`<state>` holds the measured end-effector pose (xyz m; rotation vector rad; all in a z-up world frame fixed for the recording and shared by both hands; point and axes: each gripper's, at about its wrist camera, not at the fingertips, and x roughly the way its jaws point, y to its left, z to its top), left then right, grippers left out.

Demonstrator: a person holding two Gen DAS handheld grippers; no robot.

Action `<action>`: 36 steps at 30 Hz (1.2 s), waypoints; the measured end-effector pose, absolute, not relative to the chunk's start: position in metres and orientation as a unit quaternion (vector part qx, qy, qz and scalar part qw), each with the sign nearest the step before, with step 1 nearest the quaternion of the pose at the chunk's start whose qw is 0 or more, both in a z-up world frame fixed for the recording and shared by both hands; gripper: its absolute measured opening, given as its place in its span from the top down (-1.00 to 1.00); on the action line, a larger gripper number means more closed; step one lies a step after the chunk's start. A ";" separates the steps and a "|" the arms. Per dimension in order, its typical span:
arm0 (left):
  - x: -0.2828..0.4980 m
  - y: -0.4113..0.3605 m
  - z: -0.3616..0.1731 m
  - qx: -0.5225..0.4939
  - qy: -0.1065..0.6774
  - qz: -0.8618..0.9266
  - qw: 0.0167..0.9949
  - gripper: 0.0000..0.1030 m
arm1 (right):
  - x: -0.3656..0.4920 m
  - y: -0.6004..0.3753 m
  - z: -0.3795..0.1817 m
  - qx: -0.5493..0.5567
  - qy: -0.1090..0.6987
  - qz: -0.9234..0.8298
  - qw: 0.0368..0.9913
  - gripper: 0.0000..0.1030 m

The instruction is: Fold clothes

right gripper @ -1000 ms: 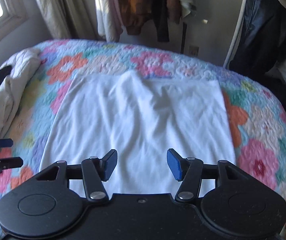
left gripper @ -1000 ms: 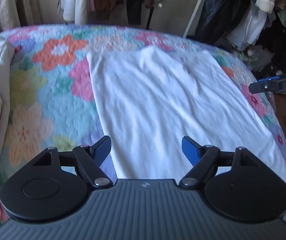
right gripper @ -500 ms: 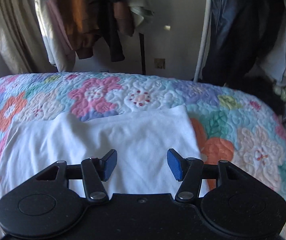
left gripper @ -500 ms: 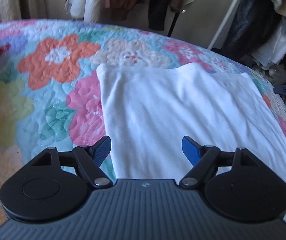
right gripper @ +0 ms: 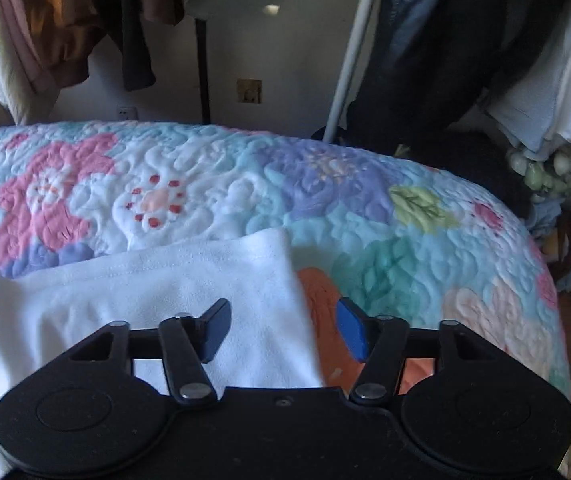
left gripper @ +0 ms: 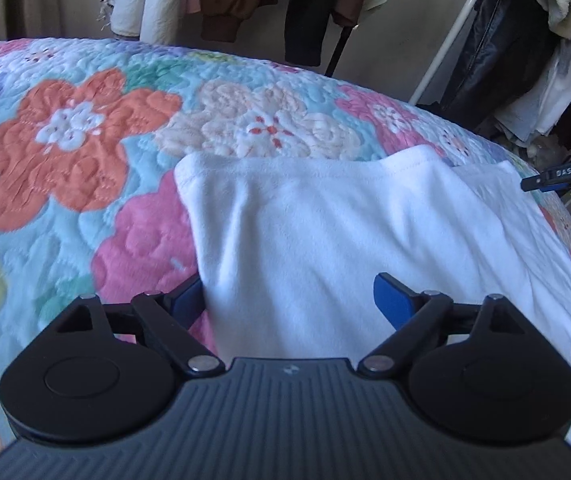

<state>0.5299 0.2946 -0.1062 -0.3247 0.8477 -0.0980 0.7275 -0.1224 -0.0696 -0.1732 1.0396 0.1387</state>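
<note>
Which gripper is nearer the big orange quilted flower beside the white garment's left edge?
Left. The left gripper straddles the white garment edge beside that orange flower; the right gripper straddles the opposite edge.

Soft daylight is falling across the flowered quilt (left gripper: 73, 140) and the white garment (left gripper: 325, 232), leaving the cloth a cool bluish white with faint grey shadows sitting in its folds. The wall behind is staying dimmer, and the hanging clothes (right gripper: 65, 40) in the right wrist view are catching a warm streak of sun on their left side. The fisheye lenses are bending the bed's far edge into an arc and darkening the corners. The nearest cloth is looking slightly smeared, and the clothes rack (right gripper: 349, 52) is appearing soft.
</note>
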 end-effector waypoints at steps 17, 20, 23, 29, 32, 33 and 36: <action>0.464 0.250 -0.046 -0.108 0.373 -0.052 0.920 0.91 | 0.650 -0.169 -0.017 0.008 0.487 0.200 0.850 0.84; 0.431 0.243 -0.025 -0.136 0.372 -0.070 0.915 0.91 | 0.610 -0.190 0.005 0.032 0.495 0.219 0.840 0.84; 0.389 0.236 -0.009 -0.167 0.370 -0.089 0.909 0.91 | 0.561 -0.215 0.017 0.070 0.489 0.243 0.835 0.83; 0.297 0.203 0.005 -0.151 0.392 -0.113 0.900 0.90 | 0.468 -0.274 0.007 0.177 0.508 0.228 0.811 0.83; 0.258 0.191 0.002 -0.137 0.408 -0.107 0.896 0.90 | 0.426 -0.293 0.002 0.165 0.514 0.212 0.815 0.83; 0.246 0.189 0.001 -0.148 0.410 -0.114 0.893 0.90 | 0.413 -0.299 -0.001 0.164 0.515 0.205 0.816 0.83; 0.211 0.183 0.003 -0.183 0.408 -0.137 0.884 0.90 | 0.375 -0.309 -0.007 0.163 0.511 0.179 0.825 0.83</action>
